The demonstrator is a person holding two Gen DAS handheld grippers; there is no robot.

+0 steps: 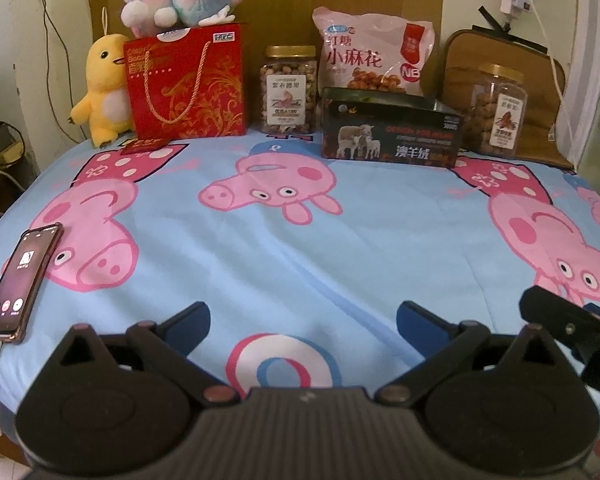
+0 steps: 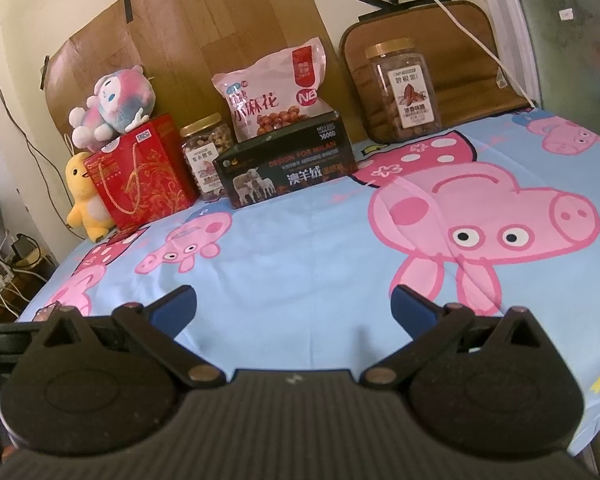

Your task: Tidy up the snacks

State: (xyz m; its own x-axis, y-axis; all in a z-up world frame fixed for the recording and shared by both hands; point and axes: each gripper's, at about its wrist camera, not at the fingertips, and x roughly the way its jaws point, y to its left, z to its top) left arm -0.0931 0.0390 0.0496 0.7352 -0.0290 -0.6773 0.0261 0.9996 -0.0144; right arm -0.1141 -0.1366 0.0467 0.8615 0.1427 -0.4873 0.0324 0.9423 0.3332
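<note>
Snacks lined along the far edge of my blue pig-print sheet point(image 1: 300, 248), both my grippers spread wide and empty.

From ten o'clock to two: a red gift bag point(image 1: 186, 84) with gold scrollwork and rope handle; a gold-lidded clear jar of nuts point(image 1: 287, 90); a pink pouch point(image 1: 374, 52) leaning behind a dark box point(image 1: 392, 132) printed with sheep; another gold-lidded jar point(image 1: 496, 110) standing apart. My left gripper point(image 1: 303, 322) and right gripper point(image 2: 294, 306) hover low at six.
</note>
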